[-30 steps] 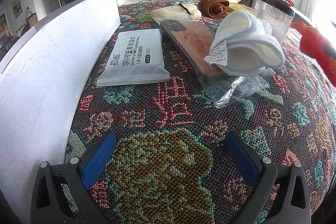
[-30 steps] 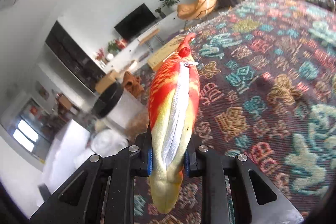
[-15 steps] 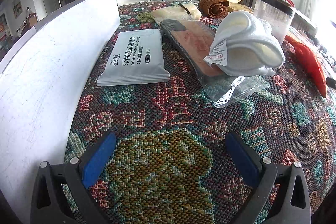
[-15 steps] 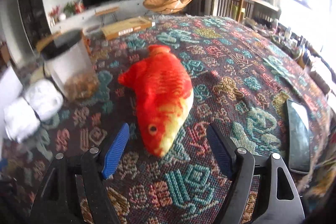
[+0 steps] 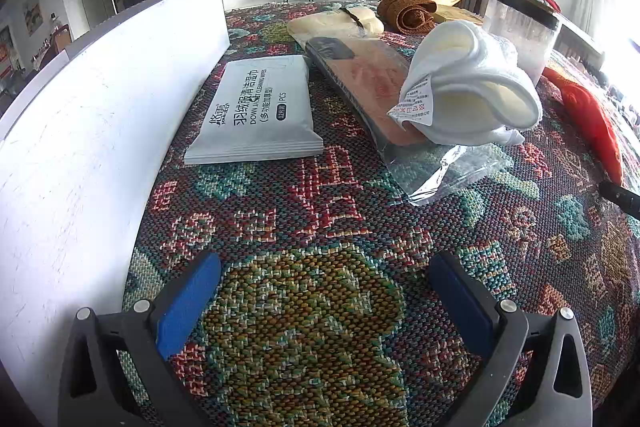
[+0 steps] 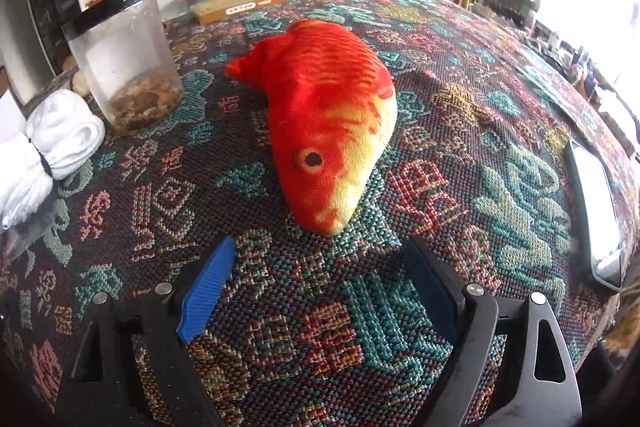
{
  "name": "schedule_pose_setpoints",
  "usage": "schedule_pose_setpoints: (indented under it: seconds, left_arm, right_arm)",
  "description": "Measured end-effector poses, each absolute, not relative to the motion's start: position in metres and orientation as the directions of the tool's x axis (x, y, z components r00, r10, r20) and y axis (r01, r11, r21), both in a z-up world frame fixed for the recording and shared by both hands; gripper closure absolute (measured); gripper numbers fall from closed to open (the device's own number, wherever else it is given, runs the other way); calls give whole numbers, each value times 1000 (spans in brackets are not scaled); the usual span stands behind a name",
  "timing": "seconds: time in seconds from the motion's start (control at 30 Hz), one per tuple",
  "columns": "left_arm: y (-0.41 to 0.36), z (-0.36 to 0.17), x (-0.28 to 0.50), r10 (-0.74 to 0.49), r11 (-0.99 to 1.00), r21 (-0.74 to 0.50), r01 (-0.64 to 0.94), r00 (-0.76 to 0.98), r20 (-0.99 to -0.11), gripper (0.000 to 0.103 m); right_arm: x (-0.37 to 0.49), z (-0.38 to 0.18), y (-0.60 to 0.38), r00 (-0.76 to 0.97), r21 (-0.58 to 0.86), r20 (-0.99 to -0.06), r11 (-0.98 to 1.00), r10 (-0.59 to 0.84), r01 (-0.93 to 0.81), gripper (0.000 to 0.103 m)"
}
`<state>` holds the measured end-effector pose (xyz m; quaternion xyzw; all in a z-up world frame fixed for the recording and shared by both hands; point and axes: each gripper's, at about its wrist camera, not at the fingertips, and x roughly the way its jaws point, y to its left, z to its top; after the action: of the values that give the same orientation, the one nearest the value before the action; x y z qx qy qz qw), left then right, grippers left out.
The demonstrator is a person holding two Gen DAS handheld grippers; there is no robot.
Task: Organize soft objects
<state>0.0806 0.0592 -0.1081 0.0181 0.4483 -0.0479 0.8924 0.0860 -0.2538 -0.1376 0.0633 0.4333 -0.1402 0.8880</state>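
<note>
A red and yellow plush fish (image 6: 328,115) lies on the patterned cloth, head toward my right gripper (image 6: 320,259). That gripper's jaws are opening, wide apart, just short of the fish's nose with nothing between them. In the left wrist view the fish (image 5: 592,115) shows at the right edge. A rolled white towel (image 5: 468,95) rests on a plastic-wrapped orange pack (image 5: 372,83); the towel (image 6: 44,151) also appears at left in the right wrist view. A white wipes pack (image 5: 256,115) lies flat. My left gripper (image 5: 324,291) hovers open over bare cloth.
A white board (image 5: 92,115) stands along the left. A clear jar with a black lid (image 6: 124,59) stands beside the fish. A phone (image 6: 596,211) lies at the right. A woven brown roll (image 5: 408,11) and a cream bundle (image 5: 332,23) sit at the far end.
My right gripper let go of the plush fish, which now lies on the cloth, and drew back with its jaws spread. The left gripper has not moved.
</note>
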Motion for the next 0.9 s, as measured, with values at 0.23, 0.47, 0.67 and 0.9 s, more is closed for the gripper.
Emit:
schedule_pose_setpoints:
  seconds: [0.23,0.47,0.67,0.9]
  left_arm:
    - [59,-108,80,-69,995,-11,101,594,-802,0]
    - [59,-108,81,-69,995,-11,101,594,-802,0]
    - [59,-108,80,-70,995,-11,101,594,-802,0]
    - [59,-108,81,-69,995,-11,101,594,-802,0]
  right_arm:
    - [88,-138,-255,587,-3,-787,953,-190,304,14]
    - [88,-138,-255,587,-3,-787,952,-190,305,14]
    - [88,-139,-255,587,-3,-787,952,-190,305,14]
    - [89,-138,-255,588,-3,-786,952,-191,305,14]
